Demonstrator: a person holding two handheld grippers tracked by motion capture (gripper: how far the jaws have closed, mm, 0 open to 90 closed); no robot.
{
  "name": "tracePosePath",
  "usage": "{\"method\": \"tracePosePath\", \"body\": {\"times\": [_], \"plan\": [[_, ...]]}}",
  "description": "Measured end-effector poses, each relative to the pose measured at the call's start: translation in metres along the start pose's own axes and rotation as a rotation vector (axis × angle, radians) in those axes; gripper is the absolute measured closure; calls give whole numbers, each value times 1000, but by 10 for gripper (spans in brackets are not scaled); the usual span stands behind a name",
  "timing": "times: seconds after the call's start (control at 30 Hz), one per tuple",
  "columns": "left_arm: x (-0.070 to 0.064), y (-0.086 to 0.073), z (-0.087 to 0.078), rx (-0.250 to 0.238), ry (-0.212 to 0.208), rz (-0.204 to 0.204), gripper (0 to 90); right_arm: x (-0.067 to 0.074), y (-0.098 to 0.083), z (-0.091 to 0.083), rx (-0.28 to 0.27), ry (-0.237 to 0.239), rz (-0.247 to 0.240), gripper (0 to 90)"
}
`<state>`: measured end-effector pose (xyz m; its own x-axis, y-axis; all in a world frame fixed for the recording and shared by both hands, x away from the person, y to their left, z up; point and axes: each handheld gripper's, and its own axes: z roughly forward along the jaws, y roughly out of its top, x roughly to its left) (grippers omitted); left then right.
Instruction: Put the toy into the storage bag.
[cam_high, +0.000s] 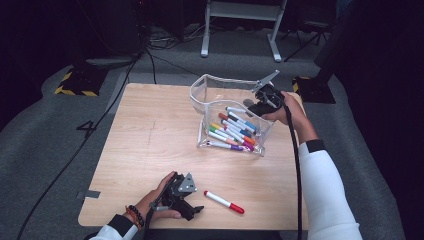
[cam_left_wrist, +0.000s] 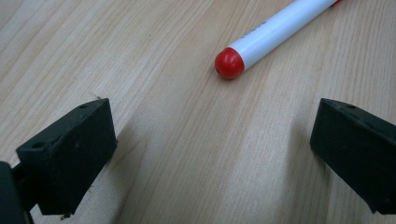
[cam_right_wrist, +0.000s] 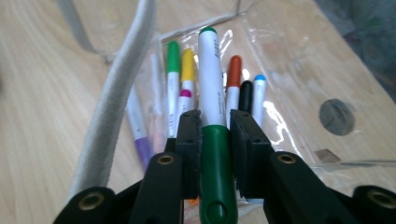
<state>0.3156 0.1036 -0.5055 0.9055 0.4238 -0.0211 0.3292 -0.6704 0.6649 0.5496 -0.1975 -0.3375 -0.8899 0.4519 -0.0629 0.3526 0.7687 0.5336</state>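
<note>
A clear plastic pouch (cam_high: 210, 85) stands open on the wooden table (cam_high: 150, 130) with several coloured markers (cam_high: 232, 131) lying in it. My right gripper (cam_high: 252, 106) is at the pouch's right rim, shut on a green-capped marker (cam_right_wrist: 212, 140) that points into the pouch above the other markers (cam_right_wrist: 187, 70). A white marker with red ends (cam_high: 223, 201) lies near the table's front edge. My left gripper (cam_high: 192, 210) rests on the table just left of it, open; the marker's red tip (cam_left_wrist: 229, 63) lies ahead of its jaws, which stand wide apart with bare wood between them.
The pouch's grey fabric rim (cam_right_wrist: 116, 102) runs along the left of the right gripper view. A cable (cam_high: 296, 165) trails from the right gripper down along the white sleeve. Beyond the table's far edge are grey floor, cables and a white stand (cam_high: 240, 30).
</note>
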Motion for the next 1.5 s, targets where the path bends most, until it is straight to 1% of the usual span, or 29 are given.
{"method": "tracePosePath", "body": {"times": [0.03, 0.1, 0.13, 0.23, 0.37, 0.43, 0.47, 0.53, 0.6, 0.7, 0.77, 0.83, 0.9, 0.97, 1.03, 1.1, 1.17, 1.23, 1.27, 1.33, 1.5], "plan": [[0, 0, 0, 1, 1, 0, 5, 1, 0, 0, 4, 13, -8, 746], [0, 0, 0, 1, 1, -1, 5, 3, 0, 0, 11, 63, -14, 746], [0, 0, 0, 1, 1, -1, 5, 4, 0, 0, 19, 72, -26, 745], [0, 0, 0, 0, 0, 0, 5, 6, 0, 1, 42, 90, -33, 745], [0, 0, 0, 0, 0, -1, 5, 6, 0, 2, 49, 87, -39, 712], [0, 0, 0, 0, 0, -1, 5, 7, 1, 1, 48, 57, -43, 647], [0, 0, 0, 1, 1, 0, 5, 7, 1, 0, 42, 33, -41, 644], [0, 0, 0, 0, 0, -1, 5, 6, 0, -3, 21, 18, -39, 631], [0, 0, 0, 0, 0, -1, 5, 5, -2, -8, -11, -17, -20, 607], [0, 0, 0, 0, 0, -1, 5, 2, -4, -18, -57, -65, -3, 538], [0, 0, 0, 0, 0, -1, 5, 0, -6, -25, -78, -102, 22, 525], [0, 0, 0, 0, 0, 0, 5, 0, -9, -33, -116, -126, 37, 500], [0, 0, 0, 0, 0, 0, 5, 0, -11, -42, -160, -136, 56, 478], [0, 0, 0, 1, 1, 0, 5, 3, -14, -50, -197, -136, 52, 460], [0, 0, 0, 1, 0, 1, 5, 6, -17, -58, -229, -147, 57, 445], [0, 0, 0, 2, 0, 1, 5, 9, -19, -65, -261, -143, 60, 424], [0, 0, 0, 1, 0, 1, 5, 14, -22, -72, -278, -161, 56, 399], [0, 0, 0, 2, 0, 1, 5, 15, -24, -75, -288, -159, 62, 385], [0, 0, 0, 1, 0, 1, 5, 20, -27, -81, -309, -164, 62, 372], [0, 0, 0, 1, 0, 1, 5, 24, -31, -86, -318, -177, 61, 349], [0, 0, 0, 2, 0, 1, 5, 32, -41, -94, -349, -195, 59, 338]]}}
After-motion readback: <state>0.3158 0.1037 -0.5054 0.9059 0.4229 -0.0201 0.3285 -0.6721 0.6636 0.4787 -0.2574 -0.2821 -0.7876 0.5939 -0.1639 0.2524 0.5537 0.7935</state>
